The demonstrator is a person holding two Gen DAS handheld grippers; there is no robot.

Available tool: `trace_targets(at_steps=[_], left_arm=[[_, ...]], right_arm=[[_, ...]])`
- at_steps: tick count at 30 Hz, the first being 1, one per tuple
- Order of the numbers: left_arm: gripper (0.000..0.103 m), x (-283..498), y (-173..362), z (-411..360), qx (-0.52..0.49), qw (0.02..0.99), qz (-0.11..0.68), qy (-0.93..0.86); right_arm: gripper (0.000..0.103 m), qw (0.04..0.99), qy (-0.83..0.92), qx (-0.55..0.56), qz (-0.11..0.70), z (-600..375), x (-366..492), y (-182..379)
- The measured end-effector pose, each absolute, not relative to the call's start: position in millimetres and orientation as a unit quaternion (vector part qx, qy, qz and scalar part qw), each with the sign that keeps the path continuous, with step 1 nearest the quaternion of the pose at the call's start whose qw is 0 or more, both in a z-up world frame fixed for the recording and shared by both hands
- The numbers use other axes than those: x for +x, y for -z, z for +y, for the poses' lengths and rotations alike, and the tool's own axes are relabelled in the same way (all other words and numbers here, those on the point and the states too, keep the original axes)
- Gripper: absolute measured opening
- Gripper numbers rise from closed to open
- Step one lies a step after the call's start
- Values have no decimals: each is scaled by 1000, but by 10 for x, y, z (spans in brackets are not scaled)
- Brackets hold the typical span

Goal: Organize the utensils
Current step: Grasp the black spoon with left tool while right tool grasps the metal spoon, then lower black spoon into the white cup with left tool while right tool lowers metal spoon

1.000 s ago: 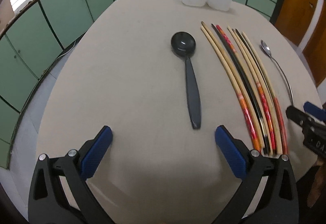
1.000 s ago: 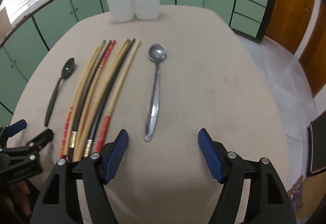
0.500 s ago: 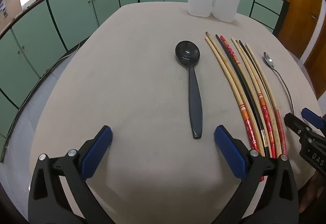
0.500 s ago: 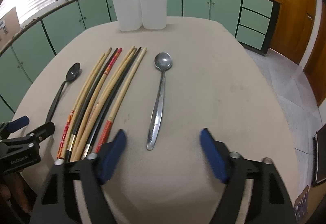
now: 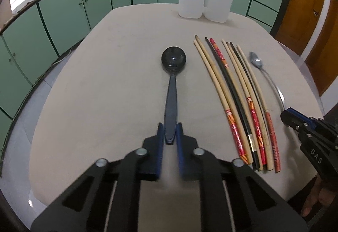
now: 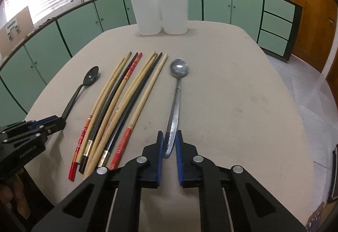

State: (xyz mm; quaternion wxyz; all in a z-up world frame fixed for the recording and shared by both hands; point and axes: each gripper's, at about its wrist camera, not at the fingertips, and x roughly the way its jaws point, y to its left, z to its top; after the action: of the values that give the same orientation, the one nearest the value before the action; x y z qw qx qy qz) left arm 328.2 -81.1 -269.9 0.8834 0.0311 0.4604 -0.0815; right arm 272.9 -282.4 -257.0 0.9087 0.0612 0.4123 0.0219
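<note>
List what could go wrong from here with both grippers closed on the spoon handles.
Both grips sit at the handle tips: the left gripper on the black spoon, the right gripper on the metal spoon. Either bowl may droop or the spoon twist on lifting. The metal spoon lies close beside the chopsticks; a swing could scatter them.

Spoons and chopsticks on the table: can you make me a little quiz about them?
1. True or false: the left tool is closed on the black spoon.
2. Which tool grips the metal spoon? A) left B) right C) neither
3. Fill in: the chopsticks lie between the two ____.

Key: 1 true. 2 B. 3 spoons. Both grips are at the handle ends; the two white containers stand together at the table's far end.
</note>
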Motion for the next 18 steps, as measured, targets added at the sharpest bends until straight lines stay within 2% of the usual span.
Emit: trace_targets(at_steps=[18], left_arm=[[10,3320,2053,-714,24,905,412,101]], right_arm=[[9,928,-29,56,368,-2903,2729,1884]])
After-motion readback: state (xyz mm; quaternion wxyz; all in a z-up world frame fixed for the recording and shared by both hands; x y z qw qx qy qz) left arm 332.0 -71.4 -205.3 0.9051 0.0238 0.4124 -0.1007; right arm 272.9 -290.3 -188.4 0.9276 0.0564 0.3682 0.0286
